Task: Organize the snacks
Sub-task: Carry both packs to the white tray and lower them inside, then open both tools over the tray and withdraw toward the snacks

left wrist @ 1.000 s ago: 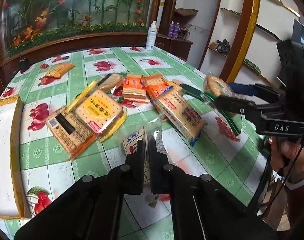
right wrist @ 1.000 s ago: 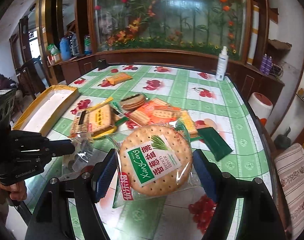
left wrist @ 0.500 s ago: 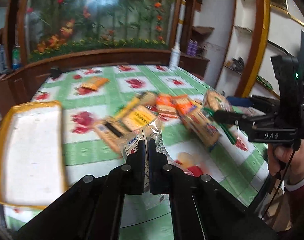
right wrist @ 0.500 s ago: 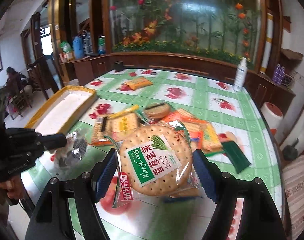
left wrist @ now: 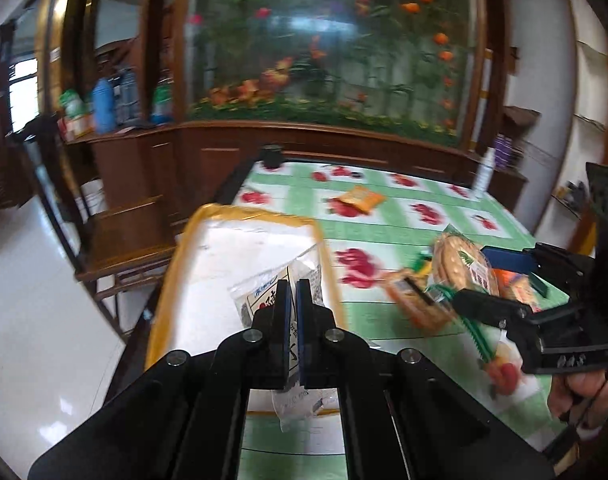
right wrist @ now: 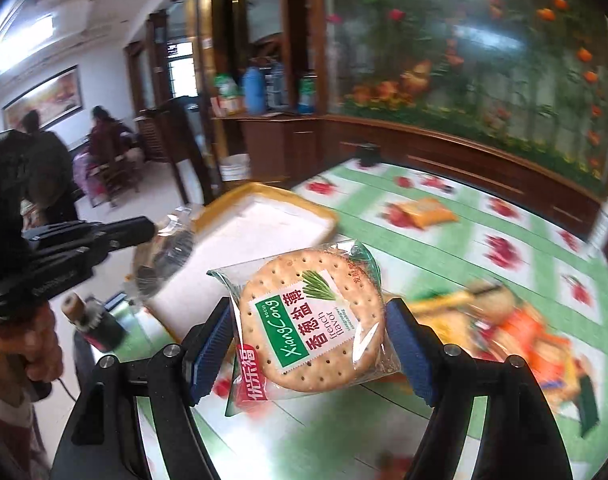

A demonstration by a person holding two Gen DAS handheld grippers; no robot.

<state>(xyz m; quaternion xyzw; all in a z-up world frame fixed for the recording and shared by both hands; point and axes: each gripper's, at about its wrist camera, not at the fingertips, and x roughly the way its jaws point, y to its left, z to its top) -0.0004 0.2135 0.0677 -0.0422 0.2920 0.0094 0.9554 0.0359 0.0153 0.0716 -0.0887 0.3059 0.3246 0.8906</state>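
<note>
ok, left gripper [left wrist: 292,294] clamped on clear crinkly plastic snack bag [left wrist: 279,280] above yellow-rimmed white tray [left wrist: 239,216], right gripper [right wrist: 310,338] gripping round green-labelled cracker pack [right wrist: 310,320]

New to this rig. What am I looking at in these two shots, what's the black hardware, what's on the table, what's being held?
No robot: a person carries two handheld two-finger grippers, each with a fisheye camera looking along its fingers. The left camera shows the left gripper shut on a clear plastic snack packet above a shallow yellow-rimmed white tray. The right camera shows the right gripper, with blue pads, clamping a round wrapped cracker with a green label. Each camera also catches the other gripper at its edge. Below is a green-and-white cherry-print tablecloth with one orange snack packet and a blurred pile of packets.
</note>
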